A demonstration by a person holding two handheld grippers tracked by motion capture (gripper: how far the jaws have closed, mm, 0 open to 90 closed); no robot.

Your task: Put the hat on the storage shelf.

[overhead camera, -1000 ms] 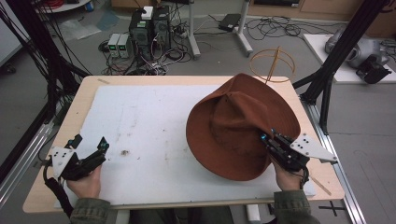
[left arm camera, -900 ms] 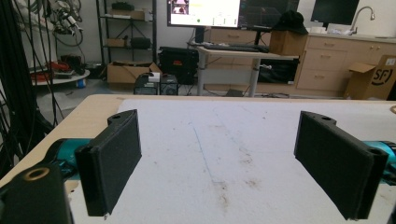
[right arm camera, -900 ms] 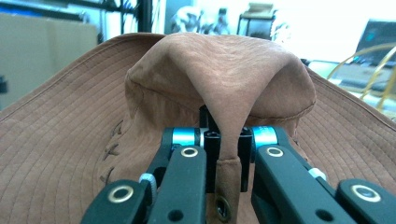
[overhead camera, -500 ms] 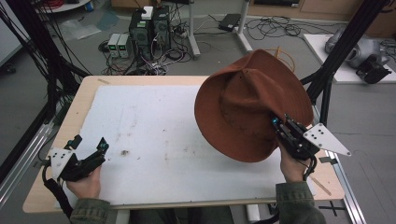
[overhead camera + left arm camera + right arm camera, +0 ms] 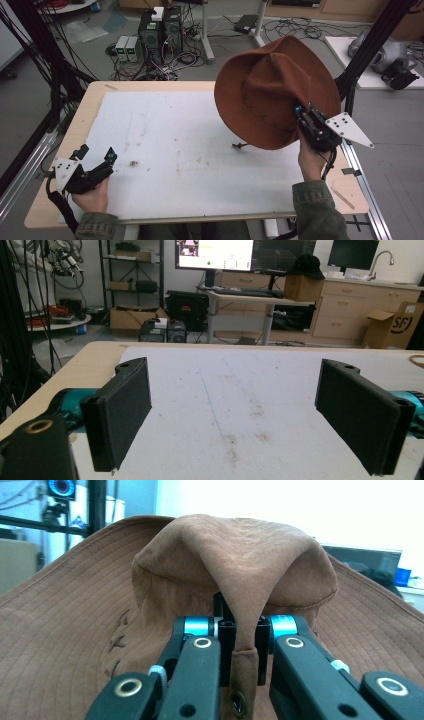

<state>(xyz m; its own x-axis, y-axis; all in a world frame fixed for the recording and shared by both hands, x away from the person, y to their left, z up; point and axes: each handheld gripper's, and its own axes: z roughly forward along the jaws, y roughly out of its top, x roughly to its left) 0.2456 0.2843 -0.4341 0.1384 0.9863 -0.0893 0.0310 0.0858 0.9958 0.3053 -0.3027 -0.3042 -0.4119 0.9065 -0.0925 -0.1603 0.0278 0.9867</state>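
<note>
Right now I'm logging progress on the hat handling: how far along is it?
Done: the right hand-held gripper is shut on a pinched fold of the brown hat, which hangs tilted above the white mat. In hand: carrying the hat. Left: setting it down somewhere; the left hand-held gripper sits open over the mat, holding nothing.

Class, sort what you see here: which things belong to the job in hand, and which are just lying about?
In the job:
- brown hat, lifted off the table
- right tool, pinching a fold of its crown

Lying about:
- left tool, open and idle
- white mat on the table
- computer boxes on the floor
- wire hoop at the table edge
</note>
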